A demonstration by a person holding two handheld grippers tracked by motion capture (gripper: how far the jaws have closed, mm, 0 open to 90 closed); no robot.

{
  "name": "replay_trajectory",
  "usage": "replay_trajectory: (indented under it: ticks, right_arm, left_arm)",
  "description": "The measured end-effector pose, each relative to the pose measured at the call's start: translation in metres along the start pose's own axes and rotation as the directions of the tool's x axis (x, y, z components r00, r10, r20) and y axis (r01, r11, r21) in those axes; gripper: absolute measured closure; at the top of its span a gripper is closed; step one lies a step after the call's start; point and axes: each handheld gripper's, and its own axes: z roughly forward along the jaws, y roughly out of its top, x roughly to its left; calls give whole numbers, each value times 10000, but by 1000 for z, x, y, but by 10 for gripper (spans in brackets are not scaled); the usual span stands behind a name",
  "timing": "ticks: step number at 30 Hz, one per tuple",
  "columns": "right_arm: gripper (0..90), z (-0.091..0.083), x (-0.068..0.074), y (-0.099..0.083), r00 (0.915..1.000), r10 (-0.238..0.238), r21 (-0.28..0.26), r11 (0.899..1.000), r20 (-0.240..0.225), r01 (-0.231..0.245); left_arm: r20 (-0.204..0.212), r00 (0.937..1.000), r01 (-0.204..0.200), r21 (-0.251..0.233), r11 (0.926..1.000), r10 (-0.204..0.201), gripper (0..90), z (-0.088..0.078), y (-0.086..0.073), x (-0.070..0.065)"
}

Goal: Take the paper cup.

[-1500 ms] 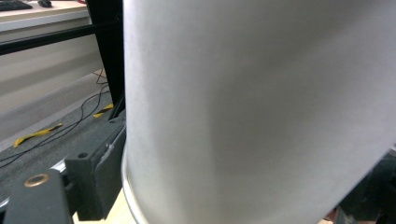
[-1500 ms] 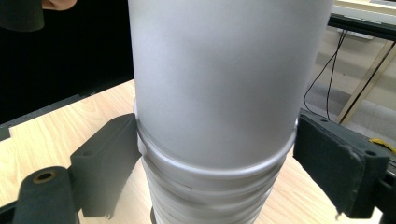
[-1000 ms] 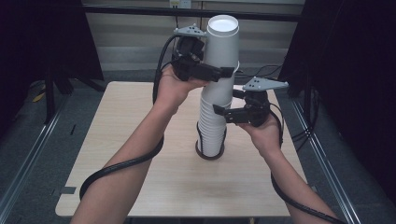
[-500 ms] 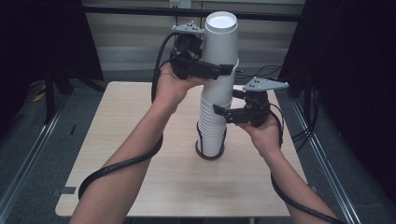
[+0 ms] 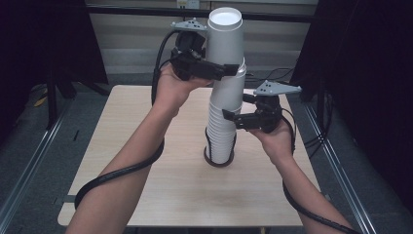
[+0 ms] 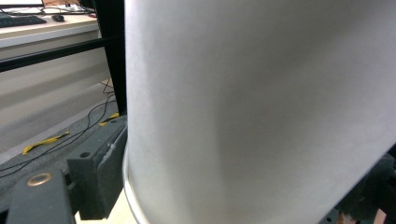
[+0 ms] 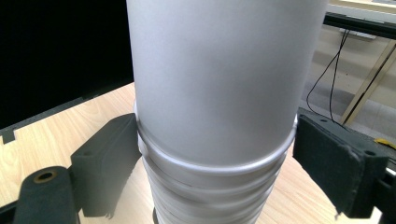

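Observation:
A tall stack of white paper cups [image 5: 222, 136] stands upside down on the wooden table [image 5: 146, 146], its foot inside a dark ring [image 5: 210, 158]. The top cup [image 5: 225, 39] is raised partly off the stack. My left gripper [image 5: 229, 67] is shut on this cup near its rim. In the left gripper view the cup's wall [image 6: 261, 102] is very close, and one pad [image 6: 100, 163] presses on its rim. My right gripper [image 5: 234, 108] is shut on the stack at mid height. In the right gripper view both pads [image 7: 109, 154] press the stack's rims [image 7: 219, 168].
Metal rails [image 5: 29, 161] run along the floor on both sides of the table. A black frame bar [image 5: 146, 10] crosses behind the stack, and cables [image 5: 272, 75] lie on the floor beyond the table's far edge.
The left gripper has lifted the top cup a little higher off the stack. The right gripper and the stack have stayed put.

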Motion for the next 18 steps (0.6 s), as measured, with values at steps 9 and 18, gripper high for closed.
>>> replay_trajectory:
  ticks: [9,18]
  right_arm:
    - [144,0,0,0,10000,34,-8,10000,-3,-34]
    - [144,0,0,-1,10000,57,-15,10000,-21,-57]
  left_arm:
    - [66,9999,78,-64,9999,-78,135,-12,-5,3]
    - [-30,9999,125,-110,9999,-125,134,-30,-12,8]
